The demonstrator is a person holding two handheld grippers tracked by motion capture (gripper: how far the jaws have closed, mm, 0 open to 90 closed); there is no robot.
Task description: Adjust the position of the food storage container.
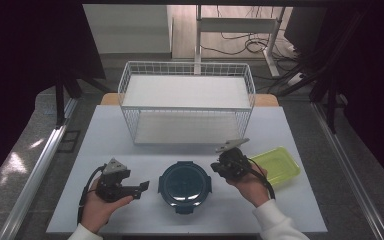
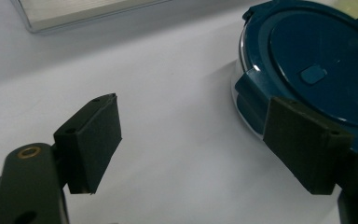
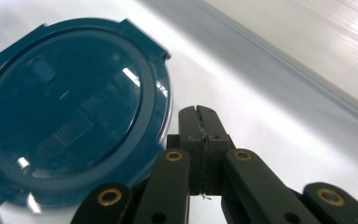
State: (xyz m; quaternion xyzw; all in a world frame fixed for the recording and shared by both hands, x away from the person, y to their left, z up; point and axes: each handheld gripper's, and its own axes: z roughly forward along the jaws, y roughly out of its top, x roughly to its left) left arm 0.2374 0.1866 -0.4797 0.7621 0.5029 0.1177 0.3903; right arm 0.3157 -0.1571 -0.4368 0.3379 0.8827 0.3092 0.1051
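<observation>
A round container with a dark blue clip-on lid [image 1: 185, 184] stands at the front middle of the white table. My left gripper [image 1: 143, 187] is just left of it, pointing toward it with a small gap. In the left gripper view my left gripper [image 2: 198, 140] stands open with bare table between its pads, and the container [image 2: 317, 56] lies beyond the right pad. My right gripper [image 1: 215, 167] hovers at the container's upper right edge. In the right gripper view my right gripper [image 3: 198, 115] is shut on nothing, beside the lid [image 3: 70, 121].
A white wire basket [image 1: 187, 102] stands at the back middle of the table [image 1: 105, 135]; its pale floor [image 3: 307, 42] lies beyond the right gripper. A shallow yellow-green tray [image 1: 280, 165] lies right of the right hand. Dark frames and rails flank the table.
</observation>
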